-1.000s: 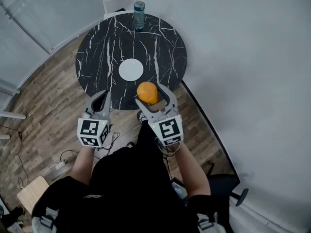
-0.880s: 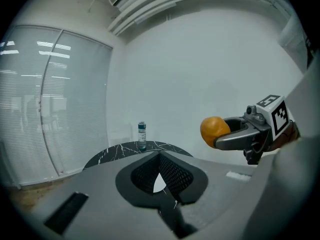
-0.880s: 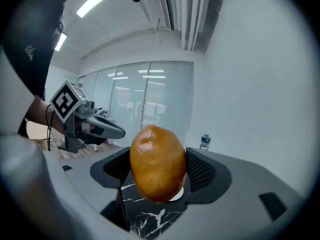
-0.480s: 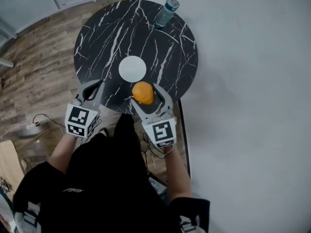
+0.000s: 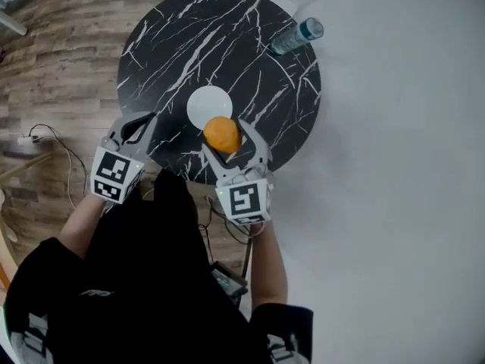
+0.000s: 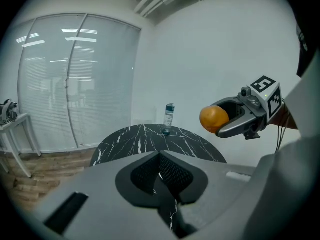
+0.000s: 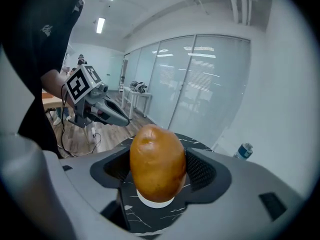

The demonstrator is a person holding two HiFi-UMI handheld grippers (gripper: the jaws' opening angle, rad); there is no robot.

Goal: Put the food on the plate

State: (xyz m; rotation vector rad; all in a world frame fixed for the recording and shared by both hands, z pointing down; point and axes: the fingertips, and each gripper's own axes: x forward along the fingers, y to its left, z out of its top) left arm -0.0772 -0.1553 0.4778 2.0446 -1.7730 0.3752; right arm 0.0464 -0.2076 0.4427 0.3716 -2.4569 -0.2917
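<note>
An orange-brown rounded food item (image 5: 222,135) is clamped between the jaws of my right gripper (image 5: 223,133), which is shut on it. It hangs over the near edge of the small white plate (image 5: 204,103) on the round black marble table (image 5: 250,67). In the right gripper view the food (image 7: 157,163) stands upright between the pads, and a sliver of the plate (image 7: 154,202) shows under it. My left gripper (image 5: 142,120) hovers at the table's near-left edge, shut and holding nothing. In the left gripper view its jaws (image 6: 160,156) meet, and the food (image 6: 214,119) shows off to the right.
A water bottle (image 5: 297,36) stands at the table's far right rim; it also shows in the left gripper view (image 6: 169,118). Wood floor (image 5: 61,67) with cables lies left of the table, and a white wall (image 5: 394,165) runs on the right. Glass partitions stand beyond the table.
Both grippers have advanced over the table. The right one has carried the food from the near rim up to the plate's near edge. The head view has swung, so the bottle sits further right.
</note>
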